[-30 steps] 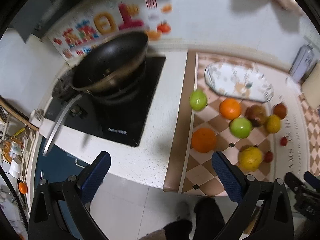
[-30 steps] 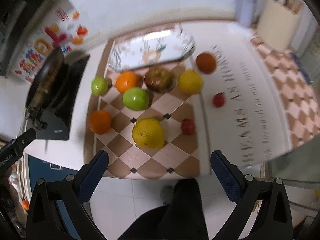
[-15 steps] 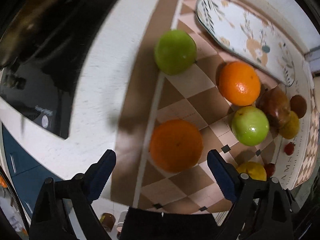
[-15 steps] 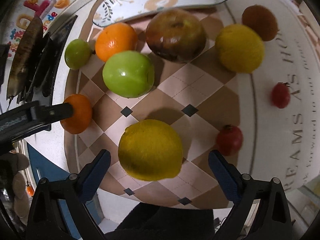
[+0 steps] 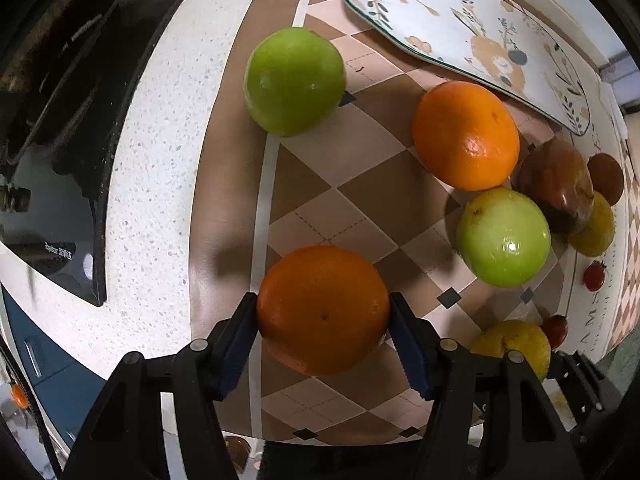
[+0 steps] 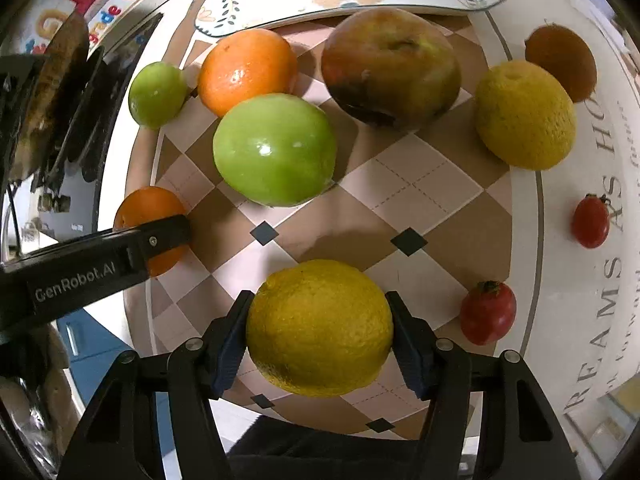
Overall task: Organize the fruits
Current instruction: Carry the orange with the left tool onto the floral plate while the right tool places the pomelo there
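While closing – left gripper point(image 5: 323, 314) pinching round glossy orange point(image 5: 322, 308) lower centre | right gripper point(image 6: 319, 320) pinching pebbly yellow lemon point(image 6: 319, 326) | likely firm, slick – grip at widest girth

Speckled white counter point(image 5: 152, 184) under a checked mat point(image 5: 320, 184), fruit and a patterned tray point(image 5: 460, 20) on the mat.
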Available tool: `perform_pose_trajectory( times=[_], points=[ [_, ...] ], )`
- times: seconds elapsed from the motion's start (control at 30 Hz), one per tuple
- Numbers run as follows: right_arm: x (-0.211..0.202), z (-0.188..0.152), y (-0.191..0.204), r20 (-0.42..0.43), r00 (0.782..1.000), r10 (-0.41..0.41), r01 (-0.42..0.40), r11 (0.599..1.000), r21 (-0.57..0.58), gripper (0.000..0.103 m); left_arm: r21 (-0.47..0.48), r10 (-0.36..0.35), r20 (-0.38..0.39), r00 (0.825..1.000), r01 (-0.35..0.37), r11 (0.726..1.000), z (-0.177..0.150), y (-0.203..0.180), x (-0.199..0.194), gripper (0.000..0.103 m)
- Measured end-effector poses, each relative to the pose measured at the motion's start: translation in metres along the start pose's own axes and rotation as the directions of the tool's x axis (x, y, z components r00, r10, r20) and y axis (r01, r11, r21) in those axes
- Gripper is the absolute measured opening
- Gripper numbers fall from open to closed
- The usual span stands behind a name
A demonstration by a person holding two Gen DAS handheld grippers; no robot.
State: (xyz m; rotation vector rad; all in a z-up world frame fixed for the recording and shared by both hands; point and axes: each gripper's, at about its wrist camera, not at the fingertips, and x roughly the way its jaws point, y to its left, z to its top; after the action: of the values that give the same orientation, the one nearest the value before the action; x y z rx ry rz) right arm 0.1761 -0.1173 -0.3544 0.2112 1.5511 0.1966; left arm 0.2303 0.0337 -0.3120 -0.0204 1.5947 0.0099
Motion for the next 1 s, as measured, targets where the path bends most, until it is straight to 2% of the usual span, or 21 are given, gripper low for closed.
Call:
perform_pose_trajectory(
  times=[0.13,0.27,0.4,0.5,0.57,0.63,0.73,0.8,0.93,1.0],
  points=[
    [-0.003,0.0,0.0,0.003,1.0,-0.011,0.011,1.0,-0.006,0.067,0.0,0.007,0.009,1.0,-0.007,1.0,-0.016,-0.003,-0.007,0.061],
    [-0.012,0.003,0.001,0.027,1.0,-0.006,0.006,1.0,-0.004,0.067,-0.005,-0.018,0.021,1.0,0.019,1.0,-0.02,-0.007,-0.025,0.061],
    [-0.052,0.011,-0.012,0.079,0.996,0.039,-0.04,0.999,0.011,0.067,-0.009,-0.089,0.074,0.993,0.09,0.996,-0.024,-0.013,-0.07,0.061],
    [-0.087,0.03,-0.025,0.139,0.988,0.07,-0.075,0.997,0.031,0.067,-0.006,-0.155,0.144,0.977,0.157,0.988,-0.014,-0.02,-0.116,0.061],
    [-0.106,0.051,-0.033,0.178,0.981,0.078,-0.086,0.996,0.039,0.067,0.002,-0.191,0.184,0.964,0.193,0.981,0.006,-0.025,-0.143,0.061],
    [-0.119,0.08,-0.042,0.217,0.974,0.071,-0.083,0.996,0.042,0.067,0.012,-0.218,0.206,0.954,0.22,0.975,0.041,-0.032,-0.15,0.061],
    [-0.12,0.134,-0.049,0.249,0.968,0.036,-0.048,0.998,0.042,0.067,0.021,-0.21,0.214,0.954,0.21,0.977,0.095,-0.048,-0.149,0.061],
    [-0.109,0.17,-0.051,0.246,0.969,0.015,-0.025,0.999,0.04,0.067,0.008,-0.206,0.19,0.96,0.208,0.978,0.13,-0.047,-0.137,0.061],
    [-0.077,0.23,-0.052,0.199,0.98,-0.015,0.012,1.0,0.019,0.067,-0.031,-0.21,0.081,0.974,0.213,0.977,0.2,-0.064,-0.082,0.061],
    [-0.062,0.251,-0.055,0.163,0.986,-0.022,0.02,1.0,0.014,0.067,-0.044,-0.21,0.037,0.977,0.211,0.976,0.22,-0.069,-0.064,0.061]
  ],
)
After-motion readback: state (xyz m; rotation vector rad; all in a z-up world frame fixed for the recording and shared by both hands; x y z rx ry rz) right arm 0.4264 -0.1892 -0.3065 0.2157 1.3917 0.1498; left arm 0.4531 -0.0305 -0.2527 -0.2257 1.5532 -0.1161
